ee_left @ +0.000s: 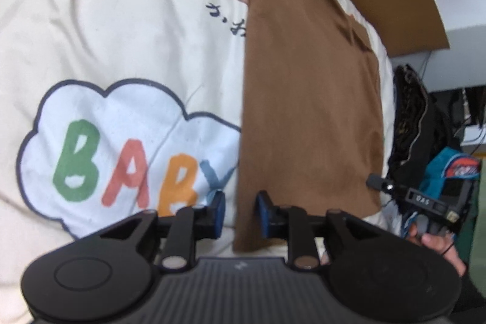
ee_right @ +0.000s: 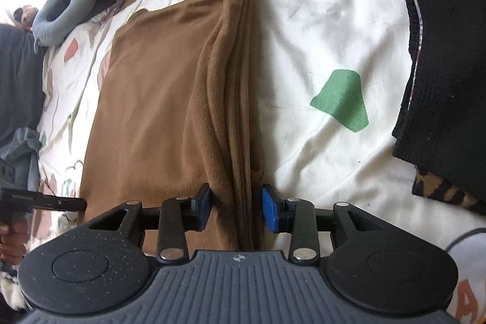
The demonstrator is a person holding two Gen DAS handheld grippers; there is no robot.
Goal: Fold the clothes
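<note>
Lying folded, brown garment (ee_right: 158,99) edge sits between right gripper (ee_right: 236,210) pads.

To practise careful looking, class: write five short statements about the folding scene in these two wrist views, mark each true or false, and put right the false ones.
1. The brown garment lies folded into a long strip on the cream sheet. True.
2. The left gripper is clamped shut on the garment. False: it is open, straddling the garment's edge, pads not pressing.
3. The word printed inside the cloud on the sheet is BABY. True.
4. The right gripper is open, with the garment's stacked folded edge between its pads. True.
5. The shape printed on the sheet beside the garment in the right wrist view is blue. False: the patch is green.
</note>
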